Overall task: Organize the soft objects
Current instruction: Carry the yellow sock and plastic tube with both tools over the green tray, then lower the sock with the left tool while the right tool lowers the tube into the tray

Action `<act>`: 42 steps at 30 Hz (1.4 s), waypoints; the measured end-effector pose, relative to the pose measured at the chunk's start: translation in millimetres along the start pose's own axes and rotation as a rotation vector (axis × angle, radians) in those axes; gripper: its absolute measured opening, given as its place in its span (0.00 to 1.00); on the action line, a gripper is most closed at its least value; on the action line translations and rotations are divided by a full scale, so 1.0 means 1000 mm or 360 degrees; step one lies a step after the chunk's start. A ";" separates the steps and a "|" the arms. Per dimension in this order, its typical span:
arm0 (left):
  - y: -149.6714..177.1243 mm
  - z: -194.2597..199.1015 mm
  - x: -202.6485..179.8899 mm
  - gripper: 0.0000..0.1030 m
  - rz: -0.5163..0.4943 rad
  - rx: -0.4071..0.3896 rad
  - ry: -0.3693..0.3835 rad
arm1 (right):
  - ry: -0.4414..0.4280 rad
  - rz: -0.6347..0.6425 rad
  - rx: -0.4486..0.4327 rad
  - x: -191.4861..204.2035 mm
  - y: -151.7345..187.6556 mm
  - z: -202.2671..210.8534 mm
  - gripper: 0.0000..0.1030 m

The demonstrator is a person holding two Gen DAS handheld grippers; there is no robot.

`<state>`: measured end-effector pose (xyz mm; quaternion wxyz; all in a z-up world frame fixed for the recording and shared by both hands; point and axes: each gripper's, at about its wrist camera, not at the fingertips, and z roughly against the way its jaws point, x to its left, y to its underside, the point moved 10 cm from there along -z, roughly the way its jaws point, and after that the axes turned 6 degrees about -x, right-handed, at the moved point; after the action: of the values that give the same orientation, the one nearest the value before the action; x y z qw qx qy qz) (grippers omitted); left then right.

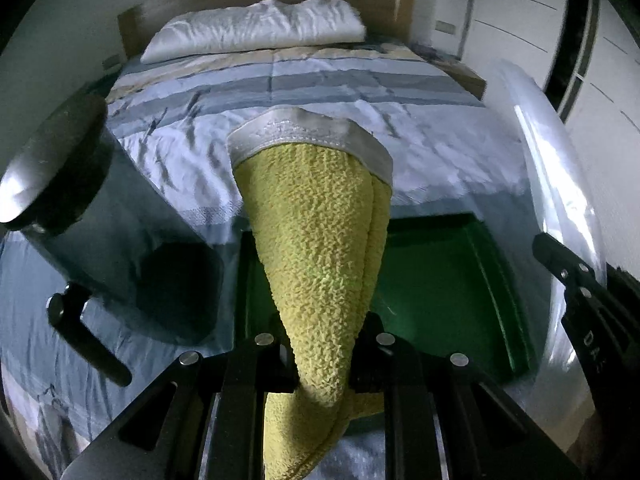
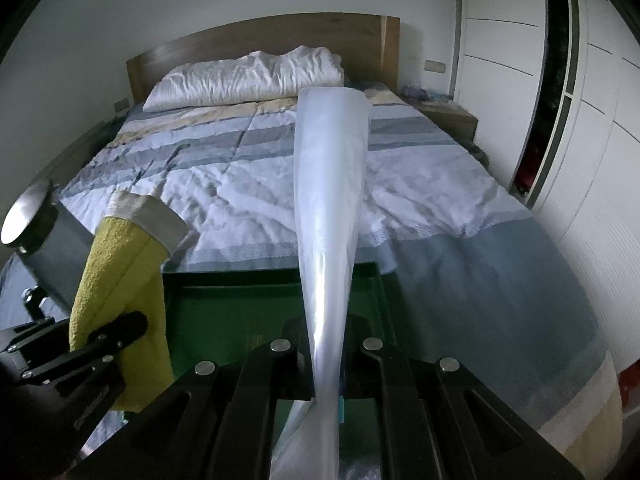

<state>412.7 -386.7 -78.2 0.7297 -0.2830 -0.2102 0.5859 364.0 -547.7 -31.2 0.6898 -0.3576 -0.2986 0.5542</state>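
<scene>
Left hand-held gripper (image 1: 324,354): clamped on yellow towel (image 1: 320,220), above green bin (image 1: 440,280).
Right hand-held gripper (image 2: 326,364): clamped on clear plastic bag (image 2: 332,200).
Green bin: against foot of bed (image 2: 240,168).
Far: white pillow (image 2: 248,78) at headboard (image 2: 260,36).

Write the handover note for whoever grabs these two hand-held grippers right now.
Left hand-held gripper: shut on the yellow towel, which hangs bunched above the green bin.
Right hand-held gripper: shut on the clear plastic bag, also held over the bin.
The bin sits at the foot of the bed; it looks empty where visible.
Done: both items picked up.
Left: neither is stowed yet; probably bag the towel or set it in the bin.
</scene>
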 end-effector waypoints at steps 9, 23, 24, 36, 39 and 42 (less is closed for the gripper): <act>0.014 -0.030 -0.001 0.14 -0.0004 0.0030 -0.0067 | 0.0010 0.0003 0.0077 0.004 0.011 -0.046 0.06; 0.030 -0.054 -0.006 0.14 -0.0025 0.0087 -0.0096 | 0.0057 0.0020 0.0208 0.003 0.019 -0.097 0.06; 0.030 -0.056 -0.006 0.14 -0.0024 0.0091 -0.0096 | 0.0058 0.0019 0.0210 0.003 0.019 -0.099 0.06; 0.038 -0.072 -0.004 0.15 -0.0023 0.0143 -0.0122 | 0.0081 0.0029 0.0273 0.001 0.034 -0.126 0.10; 0.038 -0.073 -0.002 0.16 -0.0023 0.0150 -0.0135 | 0.0084 0.0031 0.0285 0.000 0.035 -0.130 0.10; 0.039 -0.074 -0.002 0.16 -0.0025 0.0154 -0.0142 | 0.0078 0.0038 0.0295 0.000 0.035 -0.132 0.10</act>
<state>430.6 -395.3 -159.2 0.7370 -0.2192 -0.2162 0.6017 451.2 -564.7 -134.8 0.7204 -0.3091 -0.2249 0.5788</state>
